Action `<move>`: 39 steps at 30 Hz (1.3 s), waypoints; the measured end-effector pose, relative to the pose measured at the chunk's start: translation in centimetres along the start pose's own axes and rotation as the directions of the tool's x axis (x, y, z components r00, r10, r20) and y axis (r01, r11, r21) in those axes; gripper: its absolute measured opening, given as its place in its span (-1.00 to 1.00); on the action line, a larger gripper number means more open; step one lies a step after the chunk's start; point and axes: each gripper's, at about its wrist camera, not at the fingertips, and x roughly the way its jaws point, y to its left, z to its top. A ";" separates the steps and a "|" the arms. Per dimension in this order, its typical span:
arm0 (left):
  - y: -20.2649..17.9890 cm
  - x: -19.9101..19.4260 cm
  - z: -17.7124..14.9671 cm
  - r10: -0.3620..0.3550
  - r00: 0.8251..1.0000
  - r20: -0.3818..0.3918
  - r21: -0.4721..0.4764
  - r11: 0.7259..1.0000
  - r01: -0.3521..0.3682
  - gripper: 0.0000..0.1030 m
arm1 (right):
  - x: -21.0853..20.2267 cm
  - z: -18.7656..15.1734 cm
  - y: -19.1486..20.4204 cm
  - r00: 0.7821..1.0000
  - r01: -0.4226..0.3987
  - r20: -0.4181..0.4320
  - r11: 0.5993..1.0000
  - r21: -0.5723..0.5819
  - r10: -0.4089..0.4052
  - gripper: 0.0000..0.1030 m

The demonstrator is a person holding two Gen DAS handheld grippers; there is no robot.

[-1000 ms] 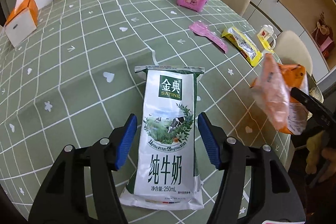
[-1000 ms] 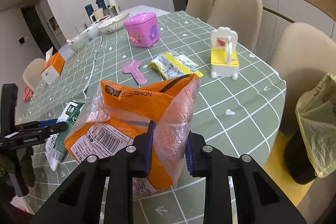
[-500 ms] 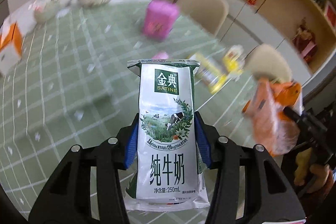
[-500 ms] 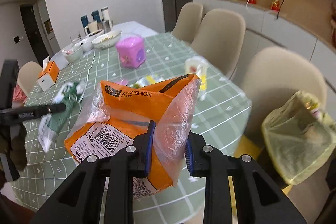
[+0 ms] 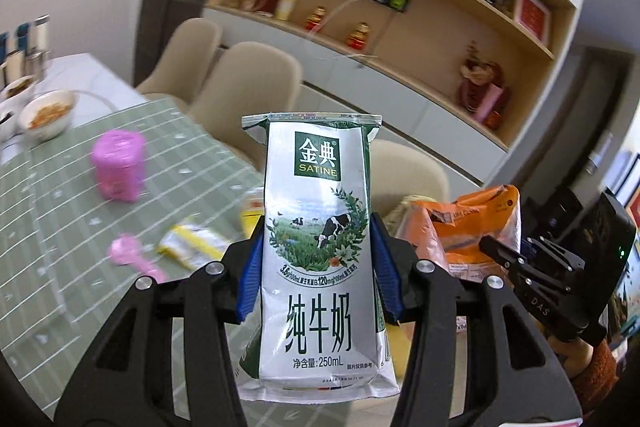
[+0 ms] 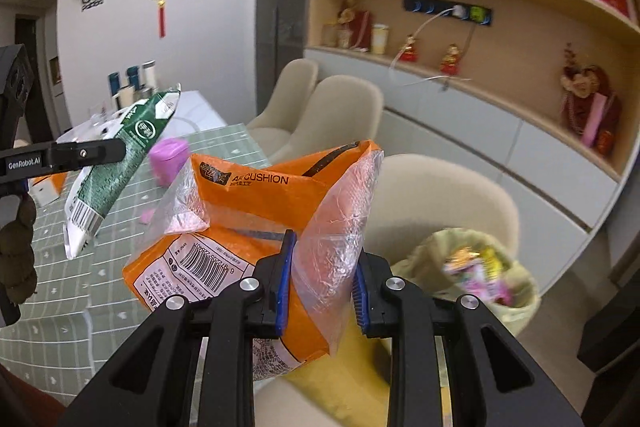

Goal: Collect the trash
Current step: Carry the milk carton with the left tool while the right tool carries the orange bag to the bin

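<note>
Both pieces lifted clear of table point(image 5: 60, 227). Left gripper point(image 5: 316, 267) clamped on milk pouch point(image 5: 318, 247); right gripper point(image 6: 320, 279) pinching orange bag point(image 6: 248, 211), short of bin point(image 6: 476, 267). Still on table: yellow wrapper point(image 5: 192, 247), pink scoop point(image 5: 132, 255). Drop-off pending.

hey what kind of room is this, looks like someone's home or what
Most likely a home dining room: a table with a green checked tablecloth, beige dining chairs around it, and wall shelves of figurines and ornaments. A lined trash bin stands beside the table.
</note>
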 end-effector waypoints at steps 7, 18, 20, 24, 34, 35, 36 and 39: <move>-7.6 4.7 0.9 -0.042 0.998 -0.039 0.083 0.996 0.045 -0.11 | -0.3 -0.9 -7.7 0.997 0.079 0.007 0.996 0.043 -0.079 -0.52; -16.0 11.0 1.1 -0.098 0.994 -0.050 0.169 0.980 0.105 -0.11 | 0.4 -3.3 -20.5 0.978 0.206 0.003 0.969 0.136 -0.209 -0.52; -16.6 12.2 0.9 -0.100 0.993 -0.056 0.160 0.981 0.108 -0.11 | 0.8 -3.4 -22.4 0.973 0.230 -0.003 0.962 0.150 -0.233 -0.52; -17.2 14.0 0.6 -0.088 0.993 -0.072 0.136 0.986 0.098 -0.11 | 2.9 -3.5 -27.0 0.960 0.280 -0.037 0.946 0.166 -0.277 -0.52; -14.9 16.3 -0.4 0.008 0.994 -0.113 0.040 0.999 -0.003 -0.11 | 14.3 -3.3 -28.3 0.957 0.228 -0.191 0.973 0.035 -0.217 -0.52; -14.6 16.3 -0.5 0.019 0.993 -0.115 0.034 0.999 -0.015 -0.11 | 15.4 -3.4 -27.9 0.957 0.208 -0.211 0.978 0.016 -0.200 -0.52; -14.4 16.2 -0.5 0.027 0.993 -0.114 0.030 0.999 -0.024 -0.11 | 16.3 -3.5 -27.5 0.956 0.187 -0.230 0.982 -0.002 -0.183 -0.52; -13.5 16.0 -0.5 0.050 0.993 -0.111 0.014 0.999 -0.048 -0.11 | 18.5 -4.7 -25.2 0.945 0.117 -0.295 0.989 -0.090 -0.138 -0.52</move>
